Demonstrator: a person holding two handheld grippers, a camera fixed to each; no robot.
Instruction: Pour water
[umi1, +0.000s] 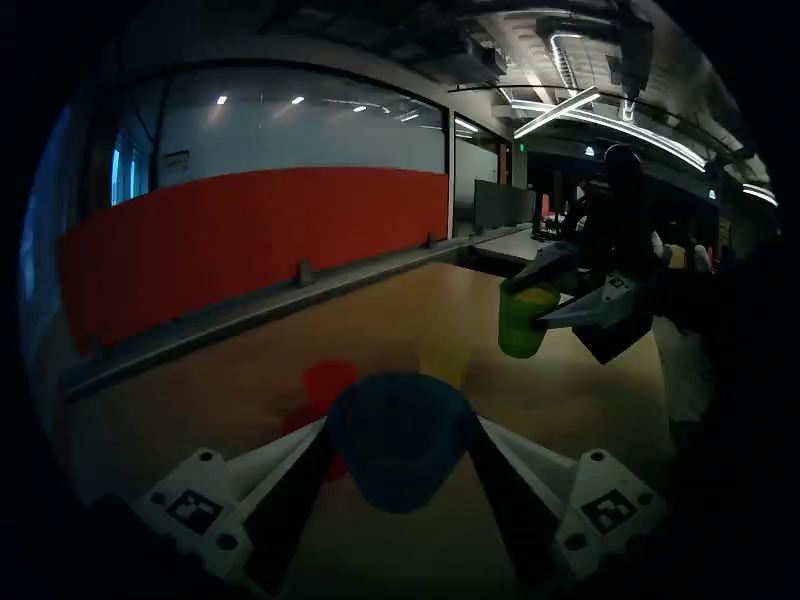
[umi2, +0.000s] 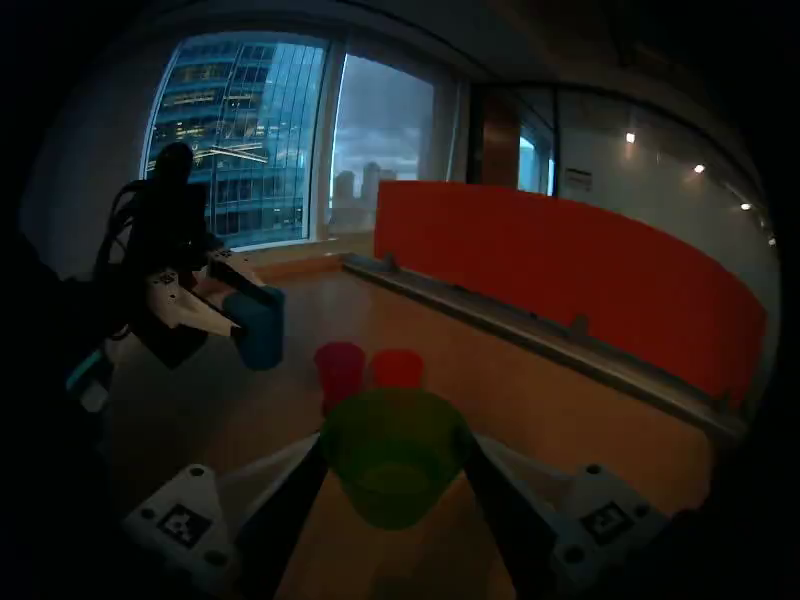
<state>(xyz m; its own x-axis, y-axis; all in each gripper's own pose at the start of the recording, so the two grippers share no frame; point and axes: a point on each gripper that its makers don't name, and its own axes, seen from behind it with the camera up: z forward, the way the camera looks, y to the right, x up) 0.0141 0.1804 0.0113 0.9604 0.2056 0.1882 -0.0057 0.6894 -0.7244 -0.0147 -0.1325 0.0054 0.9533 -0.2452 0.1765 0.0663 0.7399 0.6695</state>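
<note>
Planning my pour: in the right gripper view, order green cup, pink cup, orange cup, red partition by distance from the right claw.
1. Green cup, in the claw.
2. Pink cup, orange cup: just ahead, too close to call.
3. Red partition, far right.

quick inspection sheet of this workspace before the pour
surface: wooden table, dimly lit
job's things: blue cup in left gripper, green cup in right gripper, both upright; water not visible
clutter: red cup and orange-red cup side by side on the table
grippers: each shut on its cup
cables: nothing seen
surroundings: red partition along the table's far edge, window onto towers, ceiling lights
</note>
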